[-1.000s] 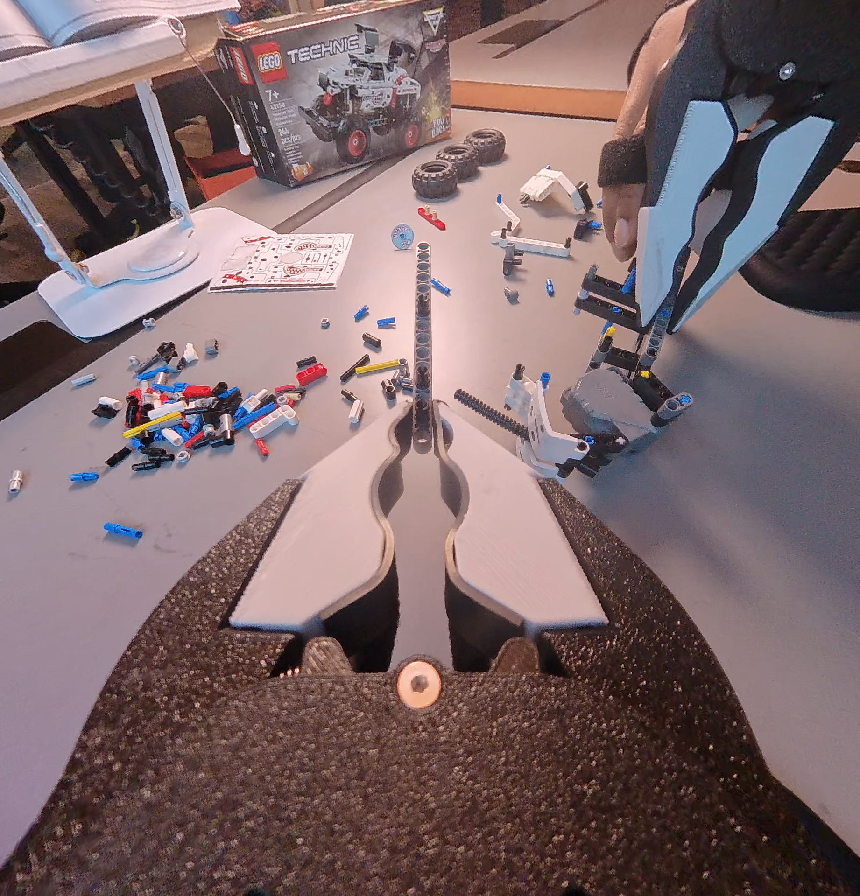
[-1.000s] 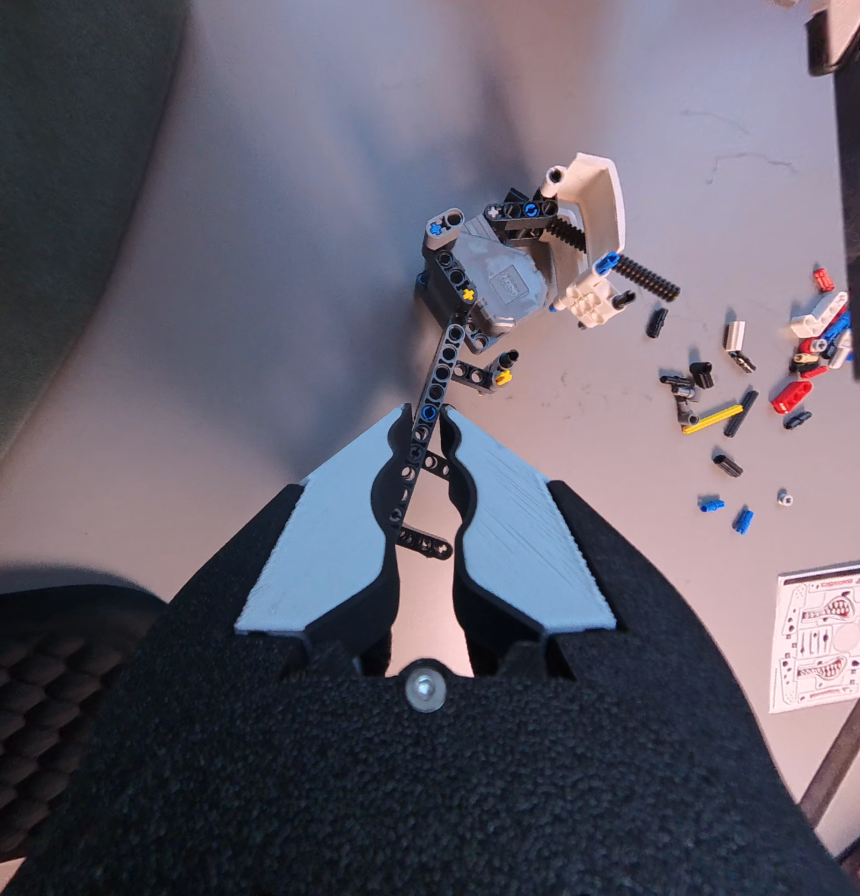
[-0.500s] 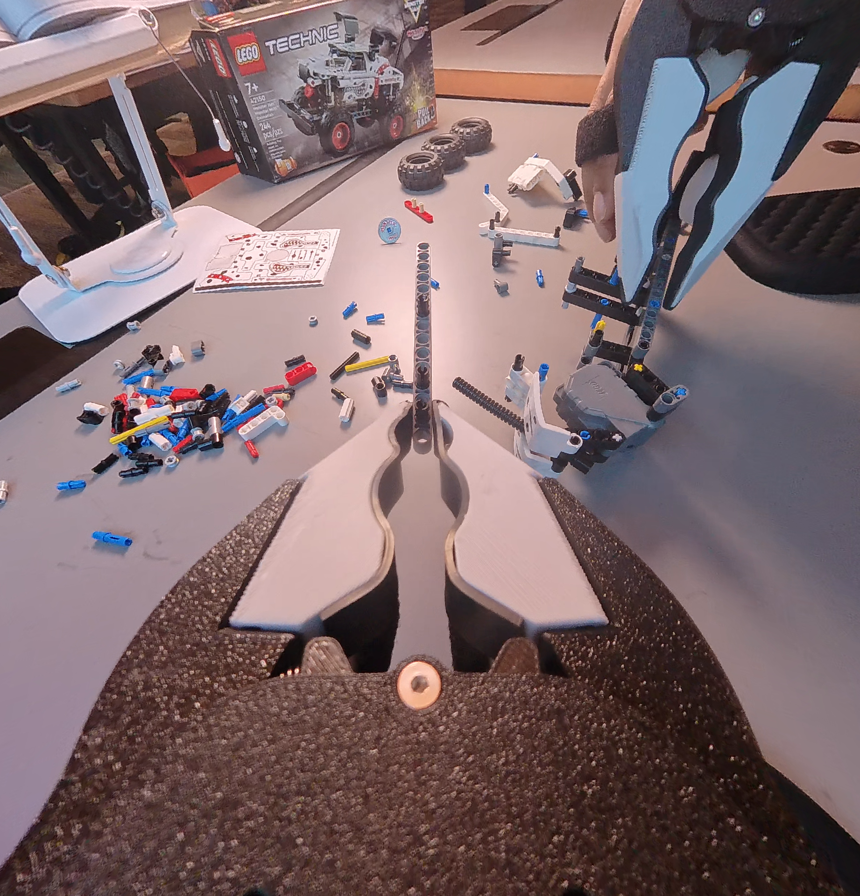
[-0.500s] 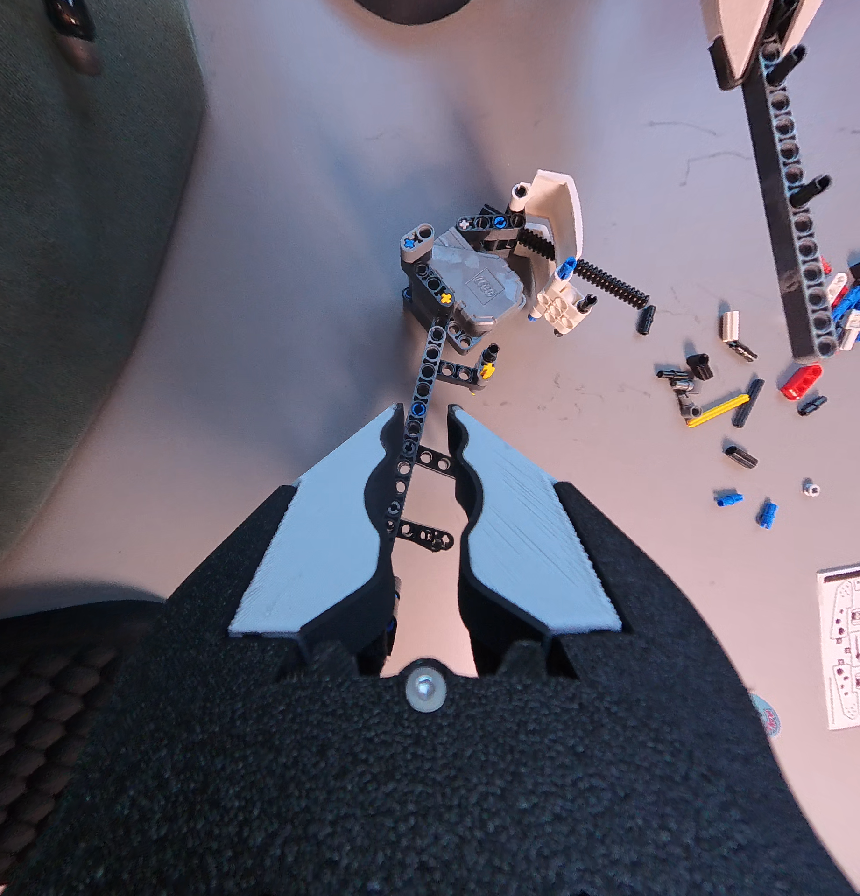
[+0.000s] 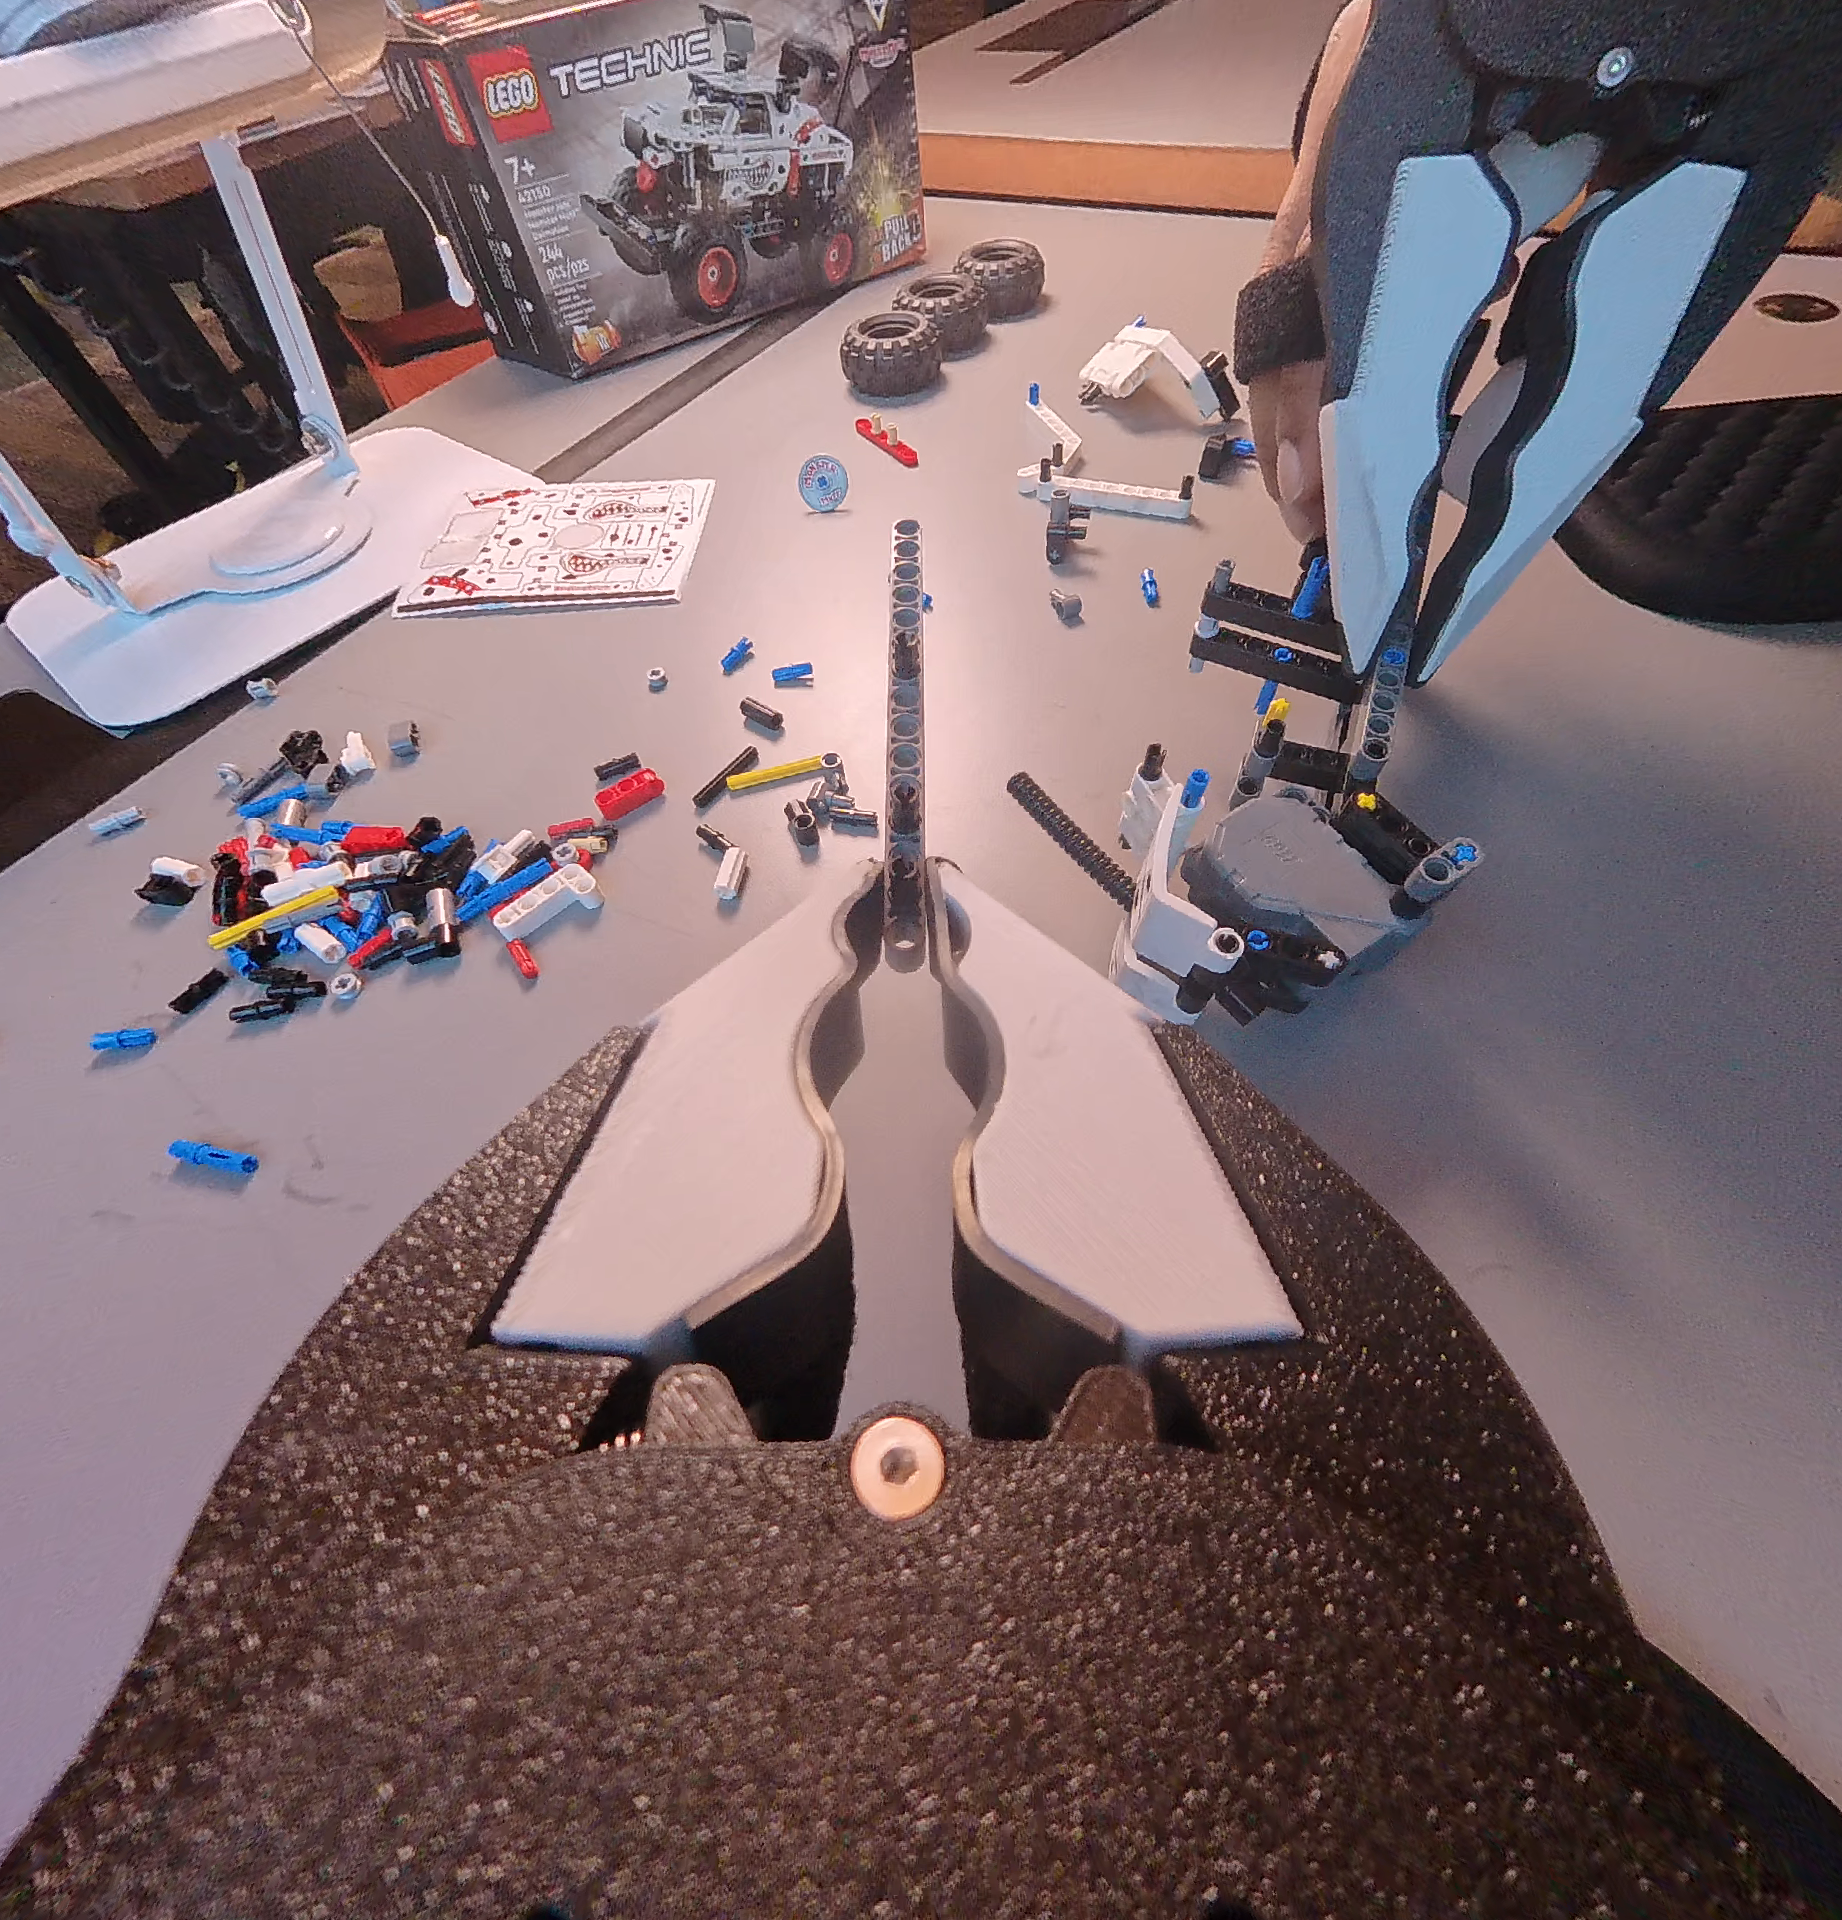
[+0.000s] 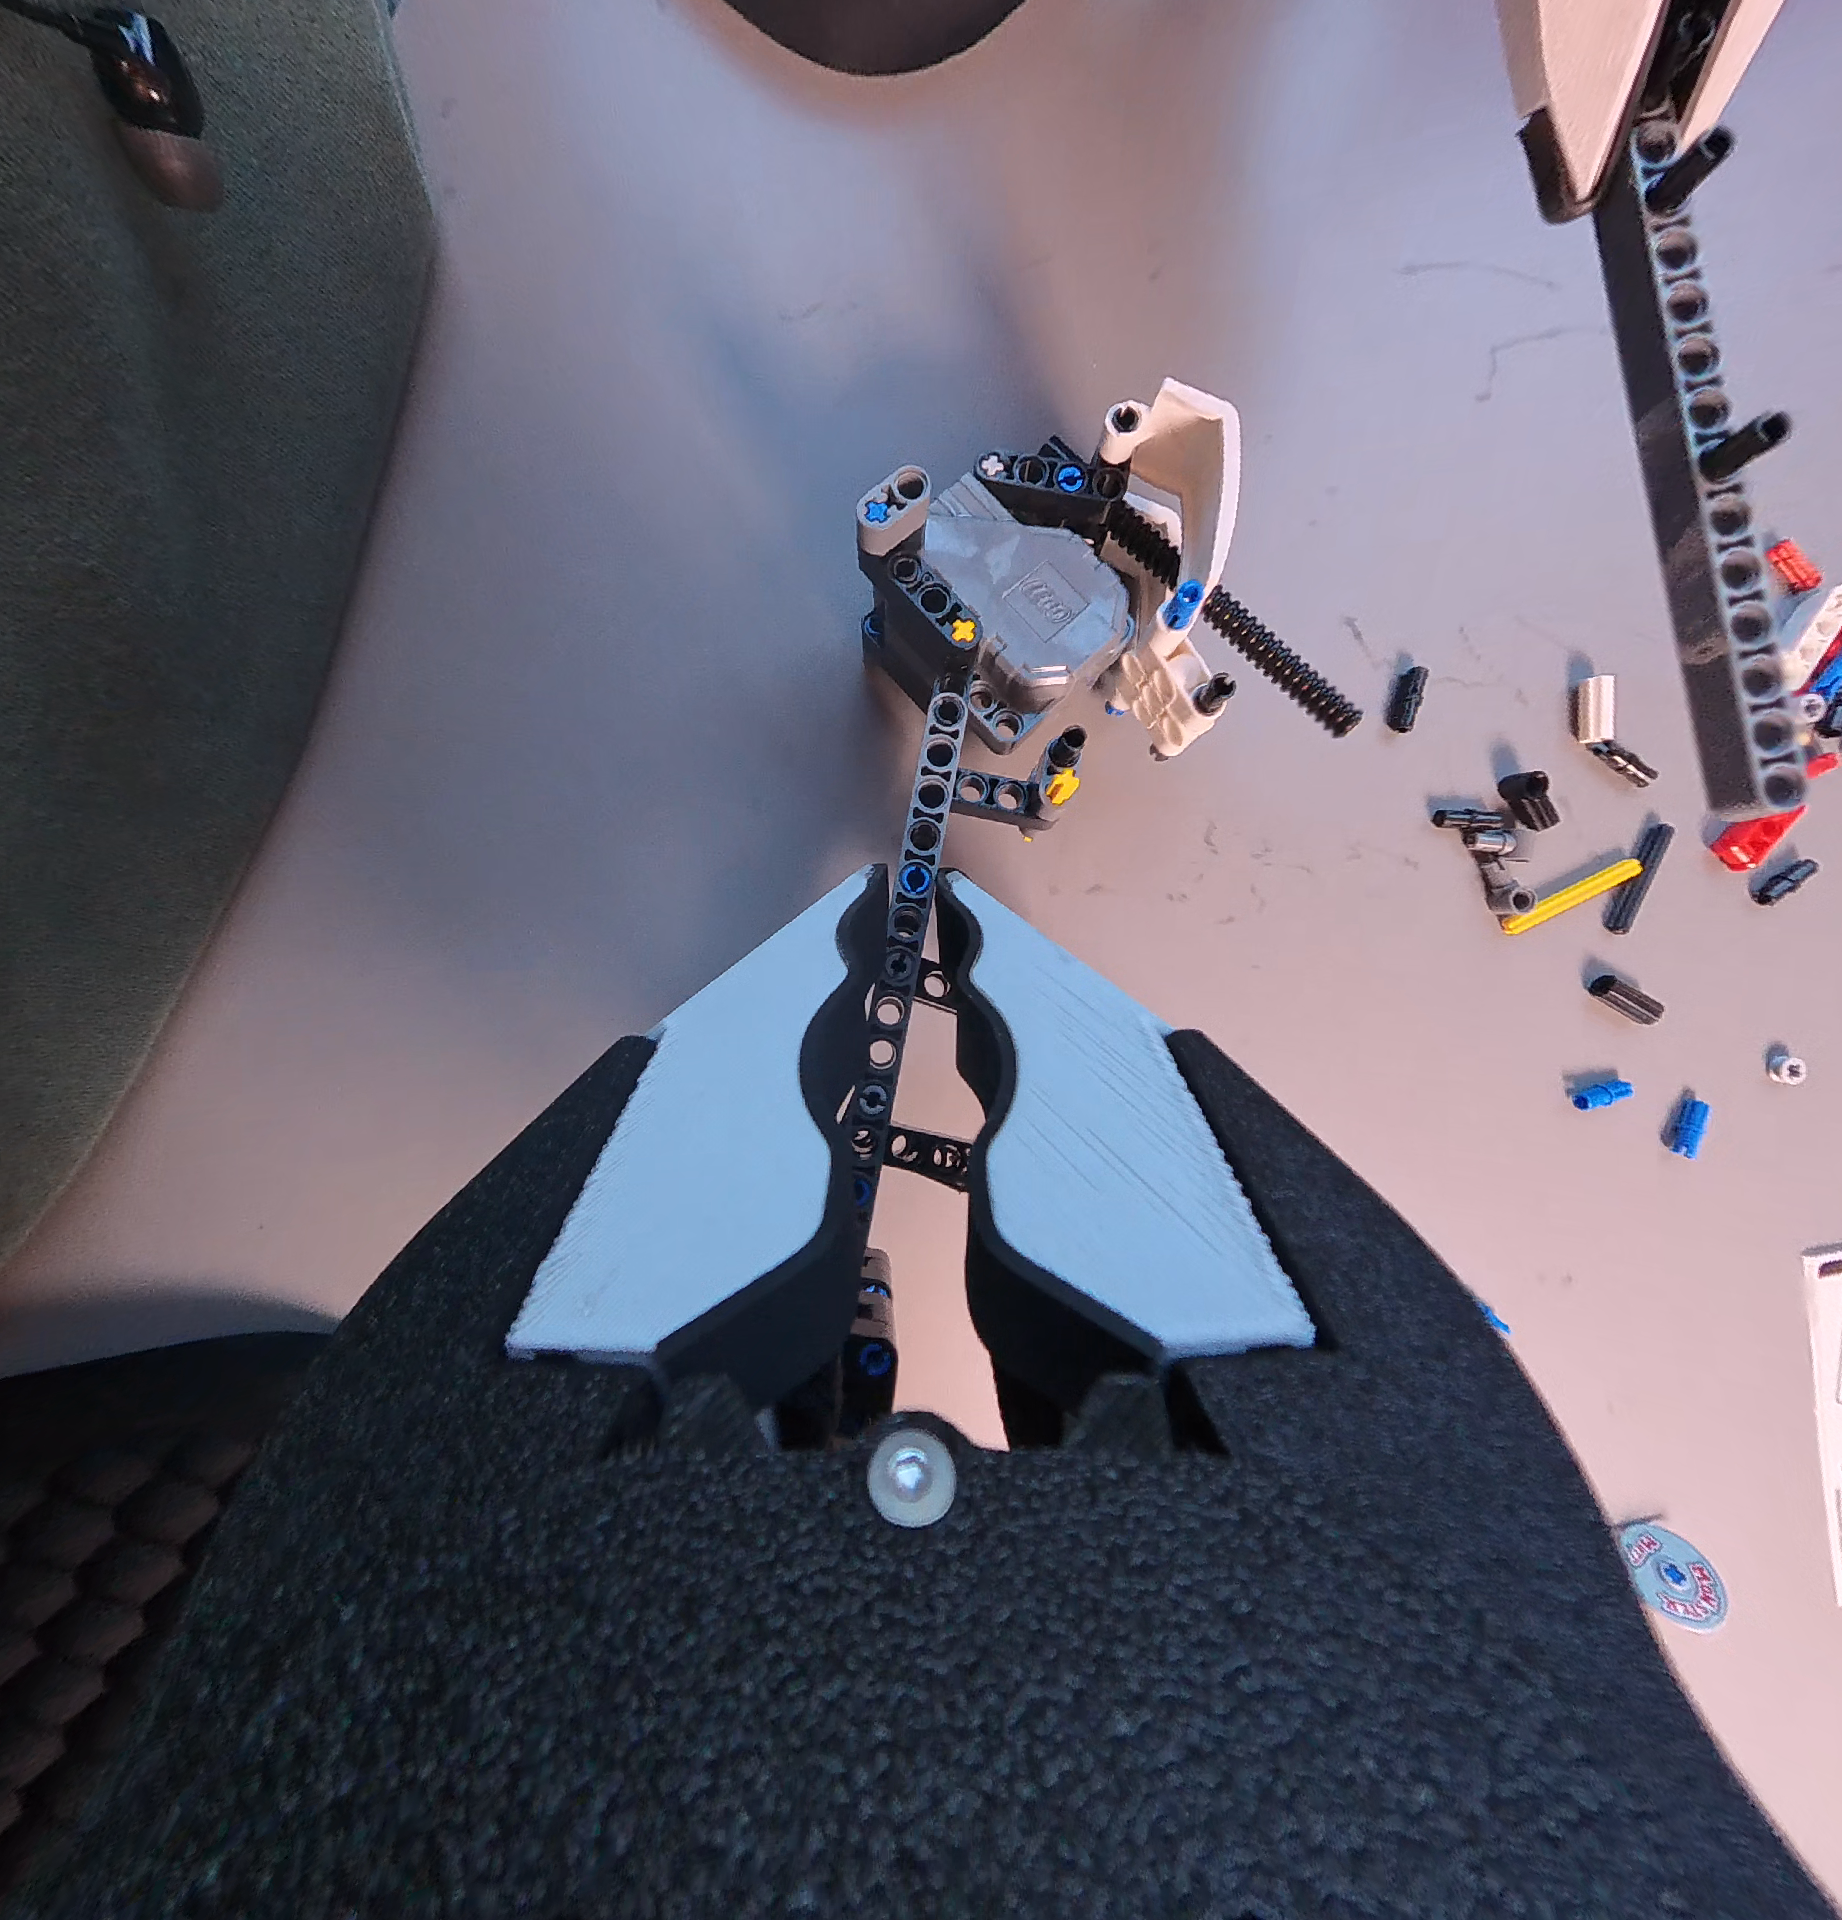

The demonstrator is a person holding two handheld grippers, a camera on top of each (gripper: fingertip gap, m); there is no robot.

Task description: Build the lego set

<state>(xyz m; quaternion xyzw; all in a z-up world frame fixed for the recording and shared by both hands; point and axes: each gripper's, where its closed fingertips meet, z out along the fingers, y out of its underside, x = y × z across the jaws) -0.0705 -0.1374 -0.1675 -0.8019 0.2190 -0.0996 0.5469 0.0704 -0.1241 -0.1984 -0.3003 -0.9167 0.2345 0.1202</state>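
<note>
Holding a long grey beam (image 5: 904, 727) in your closed left gripper (image 5: 904, 914), its axis toward 12 o'clock, you have the chassis (image 5: 1301, 883) at 2 o'clock on the bench (image 5: 1623, 1039), its upright beam (image 6: 922, 831) pinched by your right gripper (image 6: 912, 883).

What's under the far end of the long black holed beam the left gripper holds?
In the right wrist view, the long black holed beam held by the left gripper overlaps a red brick and loose pieces; whatever lies directly beneath is covered.
</note>
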